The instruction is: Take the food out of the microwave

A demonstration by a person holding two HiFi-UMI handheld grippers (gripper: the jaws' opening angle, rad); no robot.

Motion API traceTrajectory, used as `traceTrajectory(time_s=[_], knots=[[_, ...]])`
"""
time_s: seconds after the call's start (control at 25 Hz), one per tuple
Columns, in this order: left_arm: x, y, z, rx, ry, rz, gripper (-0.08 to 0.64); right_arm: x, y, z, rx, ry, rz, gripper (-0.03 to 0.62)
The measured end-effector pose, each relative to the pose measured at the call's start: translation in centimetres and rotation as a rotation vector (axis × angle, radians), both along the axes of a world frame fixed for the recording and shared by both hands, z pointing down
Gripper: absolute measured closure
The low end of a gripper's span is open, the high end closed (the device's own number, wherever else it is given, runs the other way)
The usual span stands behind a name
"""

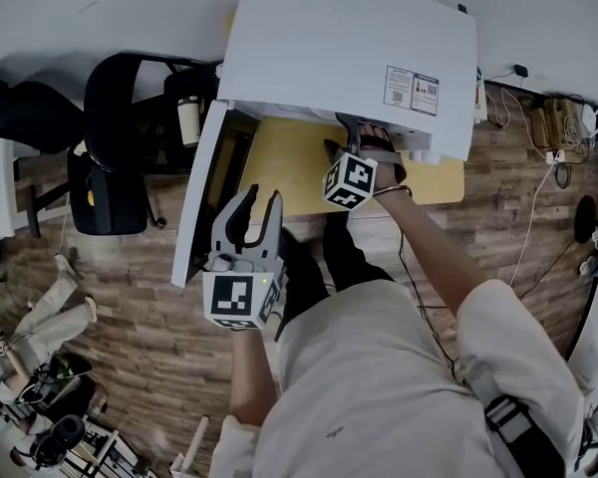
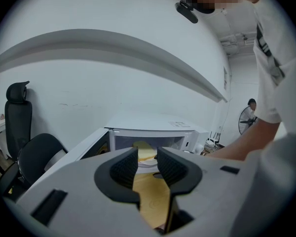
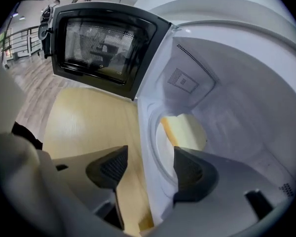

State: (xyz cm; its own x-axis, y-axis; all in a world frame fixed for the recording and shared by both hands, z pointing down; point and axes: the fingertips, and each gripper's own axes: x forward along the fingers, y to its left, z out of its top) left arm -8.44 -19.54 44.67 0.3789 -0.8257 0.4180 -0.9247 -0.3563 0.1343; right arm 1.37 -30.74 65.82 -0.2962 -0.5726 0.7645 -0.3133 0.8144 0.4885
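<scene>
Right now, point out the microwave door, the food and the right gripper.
microwave door (image 3: pixel 101 46): right gripper view, dark window.
food (image 3: pixel 187 130): right gripper view, pale yellow top.
right gripper (image 3: pixel 150 153): right gripper view, between its open jaws.

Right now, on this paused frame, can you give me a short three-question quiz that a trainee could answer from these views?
1. True or false: the door of the microwave is shut.
2. Multiple choice: where is the yellow food?
A) on the table
B) on the white plate inside the microwave
C) between the left gripper's jaws
3. Fill in: at the microwave's opening, the jaws of the right gripper stand ___ (apart or together).

Key: 1 false, the door is swung wide open. 2 B. 3 apart, with the pads pressing on nothing.
</scene>
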Motion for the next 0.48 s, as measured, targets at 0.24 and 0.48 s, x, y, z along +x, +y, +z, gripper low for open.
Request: traceTrajectory(time_s=[0.24,0.48], knots=[[-0.6,0.0,0.3,-0.009,-0.001,-0.018,0.443,0.0,-1.3,1.3,0.008,0.047,-0.007,0.316],[-0.8,-0.1,0.4,-0.013,-0.001,-0.028,0.443,0.1,-2.0,2.3,0.003,0.076,-0.019,0.316]])
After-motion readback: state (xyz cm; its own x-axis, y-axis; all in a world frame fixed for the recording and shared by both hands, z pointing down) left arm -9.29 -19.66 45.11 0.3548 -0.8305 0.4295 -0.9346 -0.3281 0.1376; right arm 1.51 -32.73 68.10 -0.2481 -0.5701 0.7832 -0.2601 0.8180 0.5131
